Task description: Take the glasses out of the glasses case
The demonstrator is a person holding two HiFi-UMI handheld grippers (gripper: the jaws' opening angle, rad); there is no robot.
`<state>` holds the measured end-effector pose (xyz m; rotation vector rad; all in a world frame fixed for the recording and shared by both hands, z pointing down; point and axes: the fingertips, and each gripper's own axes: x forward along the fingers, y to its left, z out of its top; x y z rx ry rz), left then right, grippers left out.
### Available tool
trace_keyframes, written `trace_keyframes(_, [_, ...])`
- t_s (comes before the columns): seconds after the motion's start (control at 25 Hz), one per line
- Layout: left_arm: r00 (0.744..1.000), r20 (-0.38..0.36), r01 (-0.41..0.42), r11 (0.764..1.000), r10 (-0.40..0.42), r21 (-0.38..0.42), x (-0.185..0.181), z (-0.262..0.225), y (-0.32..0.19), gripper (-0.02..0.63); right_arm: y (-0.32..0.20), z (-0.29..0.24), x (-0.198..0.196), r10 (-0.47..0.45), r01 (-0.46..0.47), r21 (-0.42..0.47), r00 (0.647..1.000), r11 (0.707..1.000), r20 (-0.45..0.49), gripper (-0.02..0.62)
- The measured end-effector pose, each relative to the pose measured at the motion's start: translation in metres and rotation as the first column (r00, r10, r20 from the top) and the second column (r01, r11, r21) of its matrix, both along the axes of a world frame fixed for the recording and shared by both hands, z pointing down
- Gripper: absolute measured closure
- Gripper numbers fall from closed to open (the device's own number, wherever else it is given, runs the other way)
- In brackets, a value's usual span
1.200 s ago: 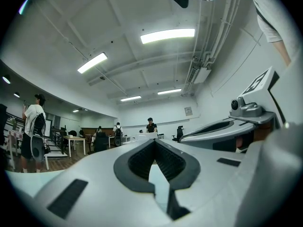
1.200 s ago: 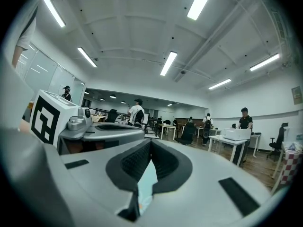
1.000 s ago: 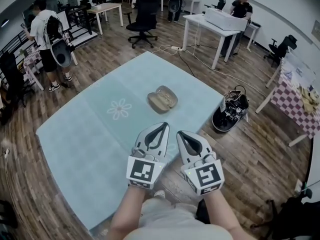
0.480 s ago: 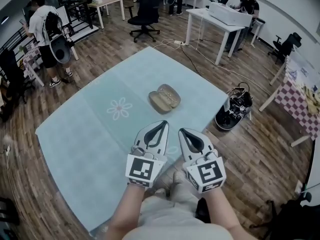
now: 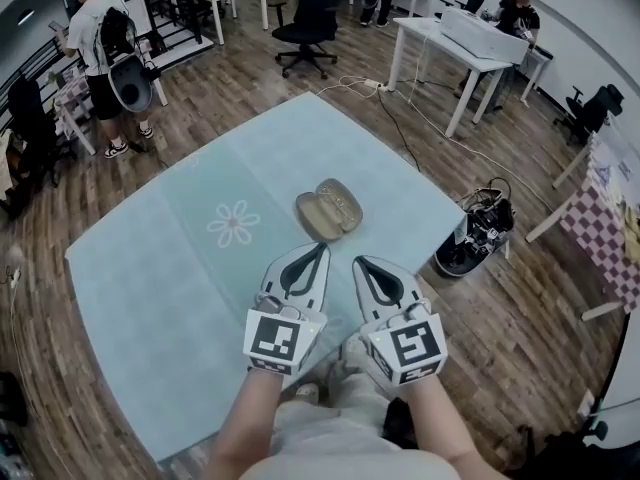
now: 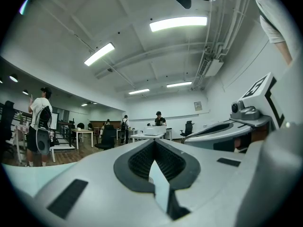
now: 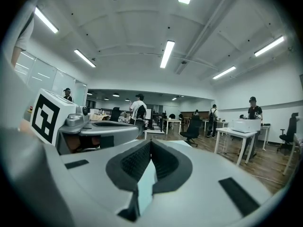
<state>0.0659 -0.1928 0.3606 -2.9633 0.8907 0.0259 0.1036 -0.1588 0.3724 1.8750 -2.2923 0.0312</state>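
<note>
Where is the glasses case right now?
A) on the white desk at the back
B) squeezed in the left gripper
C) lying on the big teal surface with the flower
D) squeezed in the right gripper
C: the glasses case lies on the teal surface, ahead of the left gripper and the right gripper, whose fingers are closed on nothing.

The person is holding the left gripper (image 5: 321,249) and the right gripper (image 5: 359,263) low in front of the body, side by side and close together, both pointing forward with their tips leaning slightly toward each other. Each gripper's jaws are meeting at the tips, pinching nothing. Both forearms (image 5: 243,420) are reaching forward, with the marker cubes (image 5: 275,339) facing up.
</note>
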Motion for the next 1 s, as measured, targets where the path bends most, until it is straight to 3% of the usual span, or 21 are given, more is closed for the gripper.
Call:
trace_keyframes(0.68, [0.995,0.036,0.097,0.994,-0.095,-0.058,0.050,0.030,-0.081,0.600,-0.100,0.030,0.060,-0.075,0.076,-0.090,0.997,0.993,0.017,0.586])
trace_keyframes(0.84, [0.992,0.051,0.115,0.991,-0.112,-0.072,0.055,0.038,-0.096,0.600,-0.121,0.045,0.064,-0.102,0.105,-0.138,0.994,0.985,0.025,0.491])
trace_keyframes(1.0, [0.989,0.064,0.142,0.986,-0.137,-0.088,0.055,0.048,-0.111,0.600,-0.141,0.059,0.067,-0.112,0.114,-0.172,0.993,0.978,0.024,0.489])
